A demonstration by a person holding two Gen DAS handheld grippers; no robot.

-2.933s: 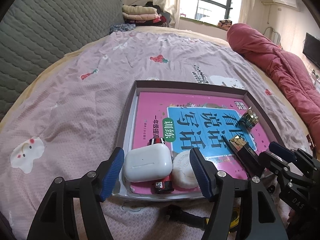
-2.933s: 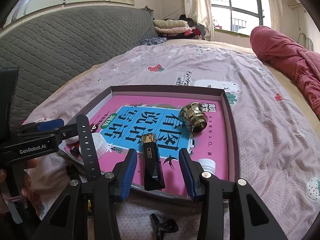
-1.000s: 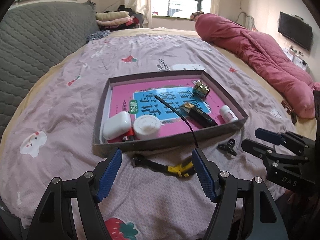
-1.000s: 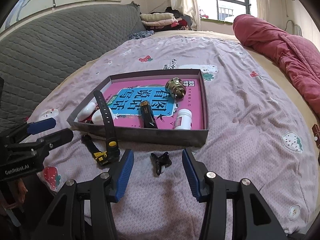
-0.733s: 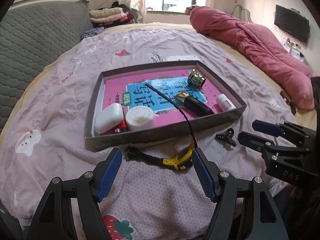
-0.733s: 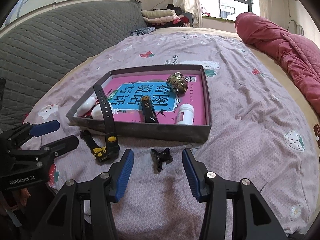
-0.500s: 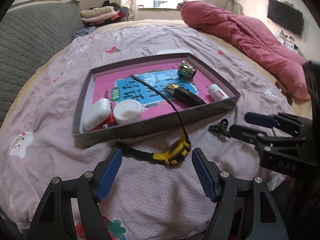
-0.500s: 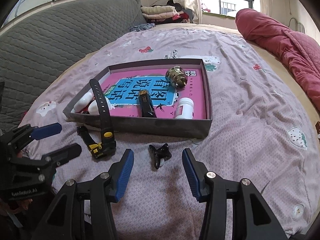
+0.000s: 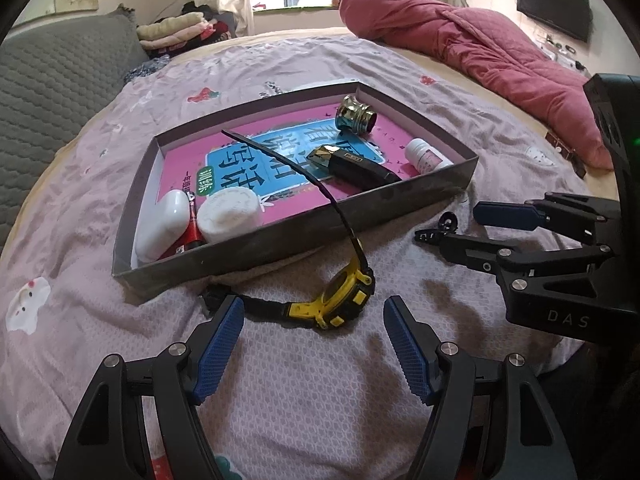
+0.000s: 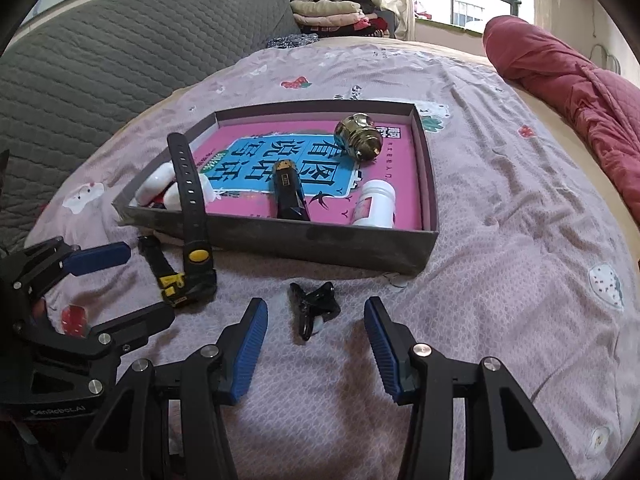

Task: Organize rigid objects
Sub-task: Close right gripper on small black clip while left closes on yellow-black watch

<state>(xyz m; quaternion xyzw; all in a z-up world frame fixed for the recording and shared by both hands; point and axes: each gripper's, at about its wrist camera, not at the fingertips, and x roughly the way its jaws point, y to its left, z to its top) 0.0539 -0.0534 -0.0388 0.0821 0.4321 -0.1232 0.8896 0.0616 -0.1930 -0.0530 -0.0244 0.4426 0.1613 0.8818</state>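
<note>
Left wrist view: While the left gripper (image 9: pixel 312 344) hangs wide and empty, the yellow-and-black plastic wristwatch (image 9: pixel 340 300) lies on the bedspread just ahead of its fingertips.
Watch axis: runs crosswise to the fingers, one strap leaning on the shallow grey cardboard tray (image 9: pixel 256 252).
Right wrist view: right gripper (image 10: pixel 314 338), jaws parted and bare, frames the small black plastic hair clip (image 10: pixel 314 306) lying just short of the tray.
Nearer hand: left for watch, right for clip.
</note>
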